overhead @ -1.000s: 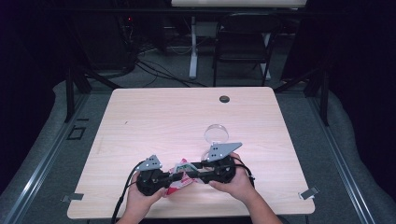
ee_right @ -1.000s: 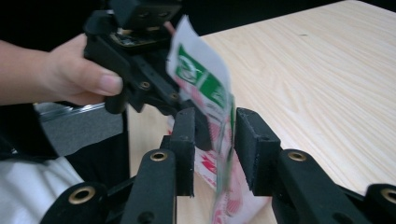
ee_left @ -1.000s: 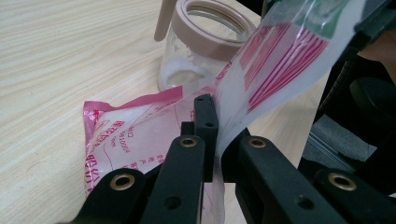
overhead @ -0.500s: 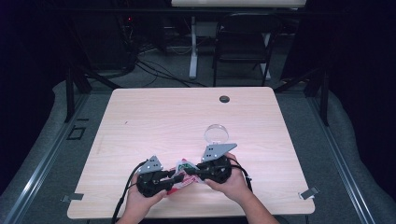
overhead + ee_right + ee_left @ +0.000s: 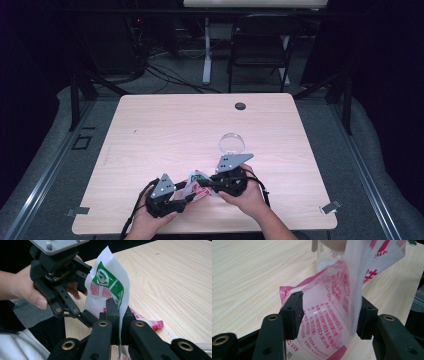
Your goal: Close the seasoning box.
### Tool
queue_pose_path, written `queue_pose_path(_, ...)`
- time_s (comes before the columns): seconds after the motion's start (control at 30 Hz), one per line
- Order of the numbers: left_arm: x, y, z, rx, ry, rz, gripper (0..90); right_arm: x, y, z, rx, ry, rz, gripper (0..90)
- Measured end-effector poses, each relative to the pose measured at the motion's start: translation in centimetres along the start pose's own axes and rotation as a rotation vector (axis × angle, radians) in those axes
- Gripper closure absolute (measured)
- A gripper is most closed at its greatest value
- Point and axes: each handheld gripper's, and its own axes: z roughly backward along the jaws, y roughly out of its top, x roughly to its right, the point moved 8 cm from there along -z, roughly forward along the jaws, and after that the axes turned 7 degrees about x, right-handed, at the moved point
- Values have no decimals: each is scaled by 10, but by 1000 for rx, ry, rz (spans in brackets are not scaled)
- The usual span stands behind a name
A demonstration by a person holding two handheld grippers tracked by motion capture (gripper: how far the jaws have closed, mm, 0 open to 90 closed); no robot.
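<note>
1. The surface (image 5: 165,125) is pale wood-grain laminate, smooth and matte, with a small dark round cap (image 5: 240,106) set in it near the far edge.
2. A thin, glossy plastic bag (image 5: 196,184) sits at the near edge, between the two hands; it is crinkled, white and half see-through, printed in red with a green-and-white emblem on its upper corner.
3. The right tongs (image 5: 117,315) are pressed together on the bag's top flap, pinching the film so that it stands up above them.
4. The left tongs (image 5: 329,315) have just been opening: their black, blocky jaws stand spread on either side of the bag's lower body, the film running between them (the left pad looks at most to brush it, without pressing).
5. A clear round container (image 5: 232,143) stands just beyond the right hand, apart from the bag.
6. The bag's red lettering shows in dense rows, and its sealed red edge lies on the surface.
</note>
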Motion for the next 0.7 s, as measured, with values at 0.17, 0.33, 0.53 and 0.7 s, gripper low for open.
queue_pose_path(0.17,-3,-5,-4,-13,28,6,368,0,0,0,6,4,-4,898)
queue_pose_path(0.33,-8,-10,-10,-3,47,21,295,0,-1,0,6,5,-3,897)
queue_pose_path(0.53,-13,-16,-14,-6,68,38,219,0,-1,0,11,6,-8,896)
queue_pose_path(0.7,-15,-26,-23,-46,55,65,192,1,-1,0,16,8,-10,894)
